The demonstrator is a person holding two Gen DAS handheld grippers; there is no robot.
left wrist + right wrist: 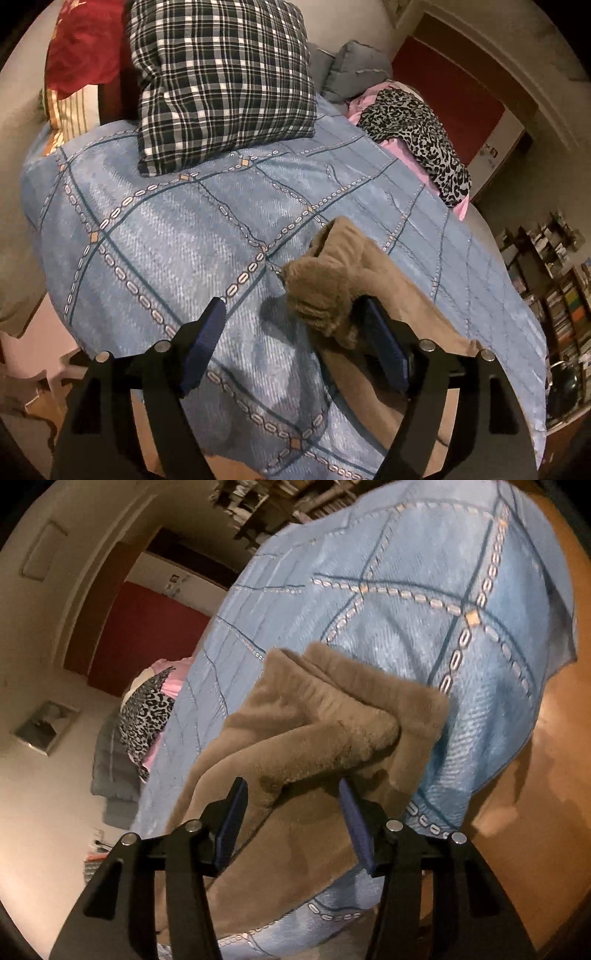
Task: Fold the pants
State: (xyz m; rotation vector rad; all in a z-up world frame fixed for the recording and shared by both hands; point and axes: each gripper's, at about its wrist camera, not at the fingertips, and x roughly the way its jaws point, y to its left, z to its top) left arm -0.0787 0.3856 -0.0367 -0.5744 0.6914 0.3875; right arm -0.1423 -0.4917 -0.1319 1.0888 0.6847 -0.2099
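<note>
The pants (332,280) are laid on the near right part of the bed (166,229). A pillow (221,81) is placed at the far end, left of a heap of clothes (417,140). Shelves (554,288) are seen right of the bed.

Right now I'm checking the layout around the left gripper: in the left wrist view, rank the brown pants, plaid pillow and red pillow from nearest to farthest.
1. Brown pants: bunched against the left gripper's right finger.
2. Plaid pillow: farther up the blue bedspread, centre.
3. Red pillow: behind the plaid one, upper left.
</note>
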